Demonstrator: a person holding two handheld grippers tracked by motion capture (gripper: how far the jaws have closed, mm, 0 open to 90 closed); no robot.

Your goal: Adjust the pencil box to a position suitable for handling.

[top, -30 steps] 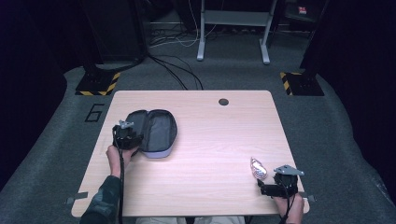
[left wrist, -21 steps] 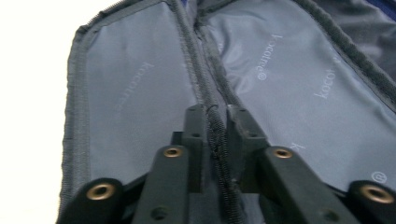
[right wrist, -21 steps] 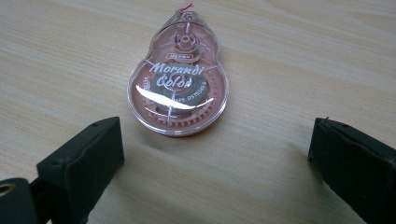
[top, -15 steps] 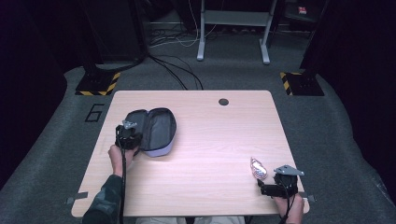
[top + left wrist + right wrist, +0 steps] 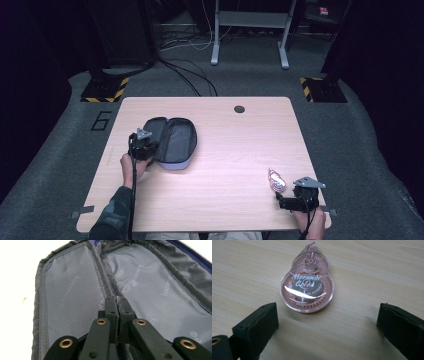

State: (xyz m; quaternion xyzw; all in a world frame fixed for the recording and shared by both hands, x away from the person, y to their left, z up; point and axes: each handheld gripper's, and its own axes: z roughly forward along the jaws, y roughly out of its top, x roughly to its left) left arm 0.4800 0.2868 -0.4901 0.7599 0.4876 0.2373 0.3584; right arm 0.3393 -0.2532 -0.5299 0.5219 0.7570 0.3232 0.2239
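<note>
On the left of the pale wood-grain table (image 5: 225,150) lies the grey fabric pencil case with a blue zipped edge (image 5: 172,142), unzipped and folded flat like a book so that both lined halves face up. We hold the left gripper (image 5: 117,301) over its near end, jaws just brought together. They seem to pinch the raised ridge of cloth along the spine between the halves, though we cannot see for certain how much cloth they catch. We judge this hold is meant to pin the soft case open and steady while something is brought to it. The lining looks smooth and faintly glossy, printed with a pale repeated brand word, and is bordered by a coarse woven binding; the shell looks padded and limp.

Well apart, near the table's front right corner, rests the pink translucent plastic correction tape dispenser, shaped like a gourd (image 5: 308,287), flat on its side with its narrow tip pointing away from the right gripper (image 5: 329,322). Those jaws stand wide, one on each side just short of the dispenser's rounded base, not touching it. We take this as a lined-up approach for a grasp across the hard, slick body, whose toothed inner wheel shows through.
</note>
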